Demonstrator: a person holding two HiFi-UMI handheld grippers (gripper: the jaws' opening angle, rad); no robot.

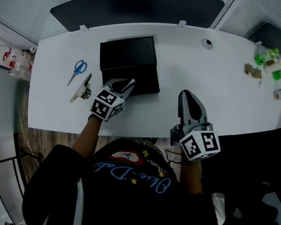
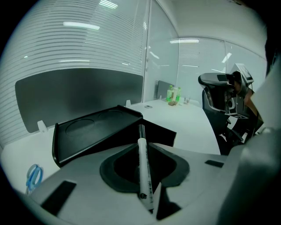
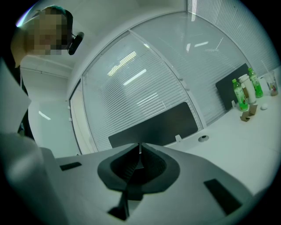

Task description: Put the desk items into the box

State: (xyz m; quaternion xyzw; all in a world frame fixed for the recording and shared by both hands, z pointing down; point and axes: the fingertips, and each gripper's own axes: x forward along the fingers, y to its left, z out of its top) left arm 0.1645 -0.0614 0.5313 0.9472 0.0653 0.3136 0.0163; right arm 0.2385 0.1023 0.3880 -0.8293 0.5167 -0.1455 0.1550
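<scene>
At the black box [image 1: 130, 62], a white marker [image 2: 143, 169] between the left tongs [image 1: 122, 84].

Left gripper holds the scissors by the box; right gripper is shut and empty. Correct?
No. The left gripper holds a pen, not the scissors, which lie on the desk: the left gripper view shows it. It is by the box; the right gripper is shut and empty.
</scene>
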